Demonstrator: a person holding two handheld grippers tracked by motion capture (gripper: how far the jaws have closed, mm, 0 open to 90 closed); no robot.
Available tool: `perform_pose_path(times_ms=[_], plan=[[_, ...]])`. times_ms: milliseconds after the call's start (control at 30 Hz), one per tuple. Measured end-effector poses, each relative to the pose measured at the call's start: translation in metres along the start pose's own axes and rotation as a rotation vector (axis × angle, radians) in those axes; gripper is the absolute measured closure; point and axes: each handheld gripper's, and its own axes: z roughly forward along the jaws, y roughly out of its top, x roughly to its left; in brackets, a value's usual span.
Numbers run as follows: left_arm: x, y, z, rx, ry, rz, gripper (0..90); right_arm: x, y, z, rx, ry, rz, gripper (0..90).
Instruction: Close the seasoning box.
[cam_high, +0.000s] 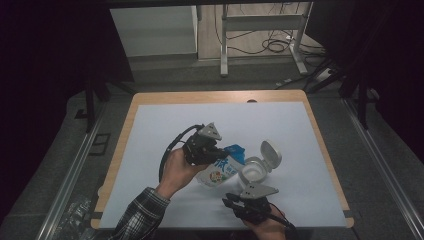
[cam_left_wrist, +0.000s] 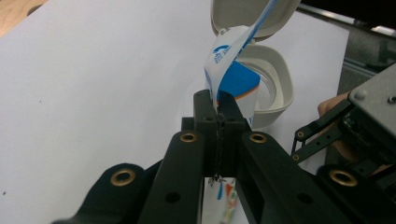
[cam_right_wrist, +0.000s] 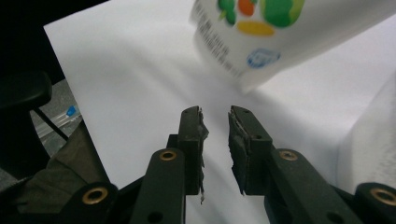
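the left gripper (cam_high: 216, 150) is squeezing its jaws tight on the top edge of a soft packet (cam_high: 220, 170), and the packet is hanging above the white sheet (cam_high: 150, 150) in the middle of the table (cam_high: 127, 130). in the left gripper view the thin flap of the packet (cam_left_wrist: 224, 60) is sticking up between the closed jaws, bent and floppy, with a blue and white print on it.

the packet is looking light and bendy, like a pouch that folds when you pinch it. it is probably a bit slippery too, because the skin is shiny. the sealed top edge is the flat, stiffer part, so that is the good place to hold it, and the left gripper is holding it there. a grab on the fat middle might just squash it.

just to the right of the packet, a white tub (cam_high: 255, 172) is sitting on the sheet with its flip lid (cam_high: 271, 152) standing open. it is looking hard and stiff, not squishy.

farther right and nearer the person, the right gripper (cam_high: 231, 202) is waiting below the packet. its jaws are a little way apart, and nothing is between them. in the right gripper view the bottom of the packet (cam_right_wrist: 280, 32) is hanging above those jaws, with fruit pictures on it. the bottom corner is looking like a good second spot to pinch.
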Motion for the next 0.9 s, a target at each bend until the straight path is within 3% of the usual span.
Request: perform_pose_path(times_ms=[100,300,667,800,900], plan=[[0.001,-0.005,0.0,-0.04,-0.017,-0.014,89.8,-0.001,0.0,-0.004,-0.012,0.007,0.016,73.2],[0.006,-0.012,0.0,-0.075,-0.011,-0.025,89.8,-0.003,0.003,-0.011,-0.027,0.018,0.026,72.1],[0.014,-0.029,0.001,-0.113,-0.03,-0.045,89.7,-0.007,0.009,-0.019,-0.058,0.052,0.054,66.5],[0.016,-0.034,-0.003,-0.114,-0.033,-0.033,89.5,-0.011,0.014,-0.023,-0.072,0.074,0.098,61.1],[0.017,-0.039,-0.006,-0.126,-0.042,-0.036,89.4,-0.013,0.019,-0.026,-0.071,0.074,0.096,60.3]])
